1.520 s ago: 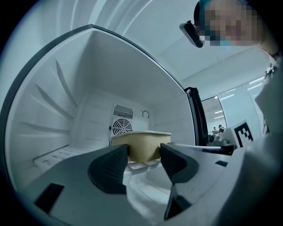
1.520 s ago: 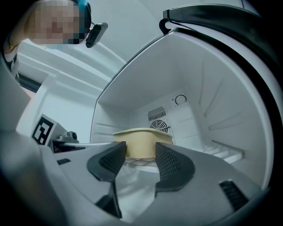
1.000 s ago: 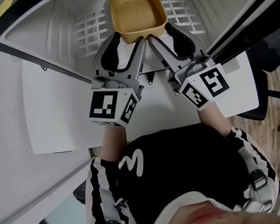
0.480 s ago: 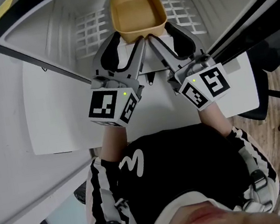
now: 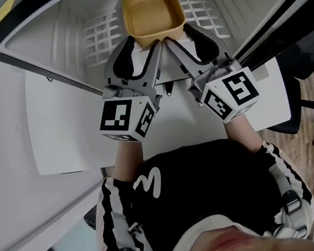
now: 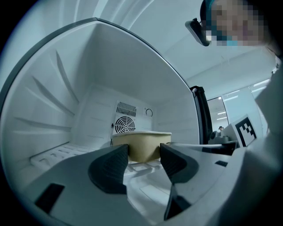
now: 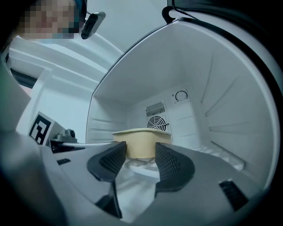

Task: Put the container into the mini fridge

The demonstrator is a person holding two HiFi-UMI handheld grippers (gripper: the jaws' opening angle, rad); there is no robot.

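container (image 5: 152, 14) still inside mini fridge (image 5: 64, 33)

Head view looks down; 2 gripper views probably share fridge (image 6: 101, 75).

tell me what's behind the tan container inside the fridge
Behind the container, the back wall shows a round fan grille, a slotted vent above it and a small dial to the vent's right. The wall's lower part directly behind the container is covered.

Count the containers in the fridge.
1: the tan container sits deep inside the mini fridge, before the fan grille, beyond the open left gripper and right gripper. None else shows.
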